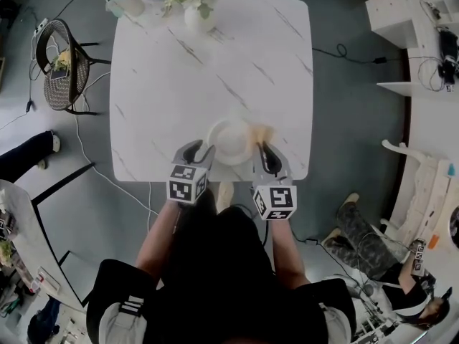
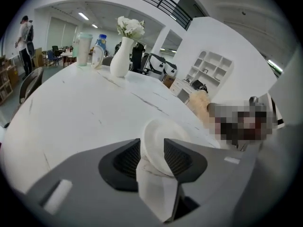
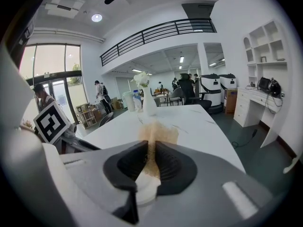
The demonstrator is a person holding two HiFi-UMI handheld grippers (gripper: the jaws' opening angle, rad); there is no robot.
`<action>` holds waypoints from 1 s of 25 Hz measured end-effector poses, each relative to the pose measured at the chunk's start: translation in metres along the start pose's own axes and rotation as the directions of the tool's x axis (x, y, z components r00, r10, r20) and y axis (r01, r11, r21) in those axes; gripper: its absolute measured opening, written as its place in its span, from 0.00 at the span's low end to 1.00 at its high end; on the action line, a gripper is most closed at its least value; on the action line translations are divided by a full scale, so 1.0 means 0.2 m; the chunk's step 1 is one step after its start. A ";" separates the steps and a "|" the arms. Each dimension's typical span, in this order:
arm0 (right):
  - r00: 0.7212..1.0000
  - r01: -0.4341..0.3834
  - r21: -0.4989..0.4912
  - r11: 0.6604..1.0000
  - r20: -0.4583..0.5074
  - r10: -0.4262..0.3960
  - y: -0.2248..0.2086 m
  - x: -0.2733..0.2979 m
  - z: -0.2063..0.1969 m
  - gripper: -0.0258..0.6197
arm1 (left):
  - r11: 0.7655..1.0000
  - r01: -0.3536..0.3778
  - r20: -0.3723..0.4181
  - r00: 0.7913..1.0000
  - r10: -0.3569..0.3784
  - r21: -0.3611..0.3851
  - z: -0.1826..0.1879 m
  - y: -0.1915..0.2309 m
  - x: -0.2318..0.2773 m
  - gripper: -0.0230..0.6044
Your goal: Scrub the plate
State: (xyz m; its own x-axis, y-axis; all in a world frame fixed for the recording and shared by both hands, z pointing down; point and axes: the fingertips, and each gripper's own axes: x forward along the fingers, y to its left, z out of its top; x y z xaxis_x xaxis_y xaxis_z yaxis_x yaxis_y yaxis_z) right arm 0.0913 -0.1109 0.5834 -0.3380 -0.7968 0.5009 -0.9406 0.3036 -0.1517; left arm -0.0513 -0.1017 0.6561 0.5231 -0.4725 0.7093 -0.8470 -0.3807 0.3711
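Table [image 1: 215,63] first, white marble filling the head view, and all the action sits down at its 6 o'clock edge. Plate [image 1: 231,140] there, white and round, just in from that edge and right in front of the person.

On to the left gripper [image 1: 203,151], coming in at the plate's 8 o'clock. Its own view shows the jaws spread with the plate's rim standing between the pads. I see no squeeze there, so I call that loose, not a hold. Right gripper [image 1: 264,153] sits at the plate's 4 o'clock, jaws pinched on a tan sponge [image 1: 262,132], which sticks out past the fingertips and lies at the plate's 2 to 3 o'clock rim, touching or just beside it.

My read on the step: this is the setup for a scrub stroke, with the tool in hand but the plate not pinned. Next move, as I judge it, calls for the left jaws to clamp that rim so the plate cannot skate, then the sponge pressed flat and swept across the plate's face. So close to the table edge, an unheld plate could slide off.
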 end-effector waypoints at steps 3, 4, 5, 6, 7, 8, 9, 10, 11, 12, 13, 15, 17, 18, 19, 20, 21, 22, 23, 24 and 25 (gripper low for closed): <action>1.000 0.006 0.004 1.000 -0.007 -0.006 -0.01 0.00 -0.02 0.12 | 1.000 0.009 -0.024 1.000 -0.010 -0.018 -0.03 0.00 0.03 0.32; 1.000 0.008 0.004 1.000 -0.010 -0.008 -0.01 0.00 -0.02 0.12 | 1.000 0.015 -0.031 0.999 -0.016 -0.024 -0.04 0.00 0.04 0.32; 1.000 0.011 0.005 1.000 -0.012 -0.011 -0.02 0.01 -0.03 0.12 | 0.999 0.021 -0.039 0.999 -0.022 -0.029 -0.05 0.00 0.05 0.32; 1.000 0.013 0.005 1.000 -0.014 -0.013 -0.02 0.01 -0.03 0.12 | 0.999 0.025 -0.047 0.999 -0.026 -0.034 -0.06 0.00 0.06 0.32; 1.000 0.016 0.006 1.000 -0.016 -0.016 -0.03 0.01 -0.03 0.12 | 0.999 0.026 -0.054 0.998 -0.028 -0.040 -0.07 0.00 0.06 0.32; 1.000 0.017 0.007 1.000 -0.017 -0.017 -0.03 0.01 -0.03 0.12 | 0.999 0.025 -0.062 0.998 -0.028 -0.046 -0.08 0.01 0.07 0.31; 1.000 0.019 0.008 1.000 -0.018 -0.019 -0.04 0.01 -0.03 0.12 | 0.998 0.023 -0.069 0.997 -0.027 -0.052 -0.08 0.01 0.08 0.31; 1.000 0.020 0.010 1.000 -0.018 -0.020 -0.04 0.01 -0.04 0.12 | 0.998 0.022 -0.074 0.997 -0.027 -0.058 -0.09 0.02 0.08 0.30; 1.000 0.021 0.011 1.000 -0.019 -0.021 -0.04 0.01 -0.04 0.12 | 0.998 0.023 -0.079 0.996 -0.028 -0.063 -0.09 0.02 0.09 0.30; 1.000 0.023 0.013 1.000 -0.020 -0.022 -0.04 0.01 -0.04 0.12 | 0.997 0.025 -0.083 0.996 -0.030 -0.067 -0.10 0.02 0.09 0.29; 0.999 0.024 0.014 1.000 -0.021 -0.023 -0.04 0.02 -0.04 0.12 | 0.997 0.028 -0.087 0.996 -0.034 -0.071 -0.10 0.02 0.09 0.28; 0.999 0.025 0.016 1.000 -0.022 -0.025 -0.04 0.02 -0.04 0.12 | 0.997 0.034 -0.095 0.995 -0.041 -0.076 -0.11 0.02 0.10 0.26; 0.999 0.025 0.017 1.000 -0.025 -0.024 -0.04 0.03 -0.05 0.12 | 0.996 0.035 -0.103 0.994 -0.043 -0.081 -0.12 0.02 0.11 0.23; 0.999 0.024 0.017 1.000 -0.026 -0.024 -0.04 0.03 -0.05 0.12 | 0.996 0.034 -0.106 0.993 -0.043 -0.082 -0.12 0.02 0.11 0.22; 0.999 0.024 0.018 1.000 -0.027 -0.023 -0.04 0.03 -0.05 0.12 | 0.996 0.034 -0.108 0.993 -0.043 -0.082 -0.13 0.02 0.11 0.21; 0.999 0.023 0.018 1.000 -0.028 -0.023 -0.04 0.02 -0.05 0.12 | 0.996 0.034 -0.109 0.993 -0.043 -0.082 -0.13 0.02 0.11 0.20; 0.999 0.023 0.018 1.000 -0.028 -0.023 -0.04 0.02 -0.05 0.12 | 0.996 0.035 -0.109 0.993 -0.044 -0.082 -0.13 0.02 0.11 0.18; 0.999 0.023 0.017 1.000 -0.028 -0.022 -0.03 0.02 -0.05 0.12 | 0.996 0.036 -0.107 0.993 -0.045 -0.083 -0.13 0.02 0.11 0.17; 0.999 0.021 0.016 1.000 -0.028 -0.021 -0.03 0.02 -0.05 0.12 | 0.996 0.037 -0.105 0.993 -0.046 -0.085 -0.13 0.02 0.10 0.17; 0.999 0.019 0.015 1.000 -0.027 -0.018 -0.03 0.03 -0.05 0.12 | 0.996 0.038 -0.102 0.994 -0.047 -0.086 -0.13 0.02 0.10 0.16; 1.000 0.015 0.013 1.000 -0.025 -0.015 -0.02 0.03 -0.05 0.12 | 0.995 0.038 -0.100 0.994 -0.047 -0.088 -0.13 0.02 0.10 0.16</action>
State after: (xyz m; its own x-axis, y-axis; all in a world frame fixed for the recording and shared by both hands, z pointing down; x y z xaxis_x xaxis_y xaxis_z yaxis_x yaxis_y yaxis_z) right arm 0.0931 -0.1119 0.5947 -0.3230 -0.7881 0.5241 -0.9460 0.2846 -0.1551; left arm -0.0463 -0.0917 0.6879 0.5505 -0.3724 0.7472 -0.8313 -0.3272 0.4494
